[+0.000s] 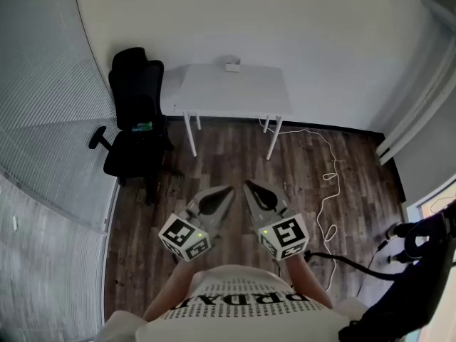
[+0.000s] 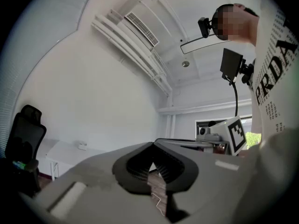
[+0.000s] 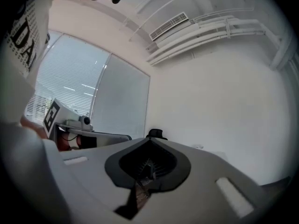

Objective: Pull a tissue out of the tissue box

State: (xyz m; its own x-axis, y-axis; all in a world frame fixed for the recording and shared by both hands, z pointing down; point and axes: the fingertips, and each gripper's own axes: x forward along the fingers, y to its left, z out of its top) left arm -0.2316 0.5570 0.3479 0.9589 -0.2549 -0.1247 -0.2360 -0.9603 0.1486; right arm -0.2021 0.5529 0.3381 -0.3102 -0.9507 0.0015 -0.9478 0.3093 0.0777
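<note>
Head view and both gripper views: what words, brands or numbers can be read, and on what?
"PRDA": large letters on the person's shirt, in the left gripper view; folds may hide more.
Small print beside them: too small to read.
Marker cubes: square patterns only, no words.

Right gripper (image 3: 150, 140) closed, empty, left gripper (image 3: 70, 124) beside it, window blinds (image 3: 93, 92), black chair (image 3: 155, 134), perhaps a tissue box (image 3: 198, 146)
</note>
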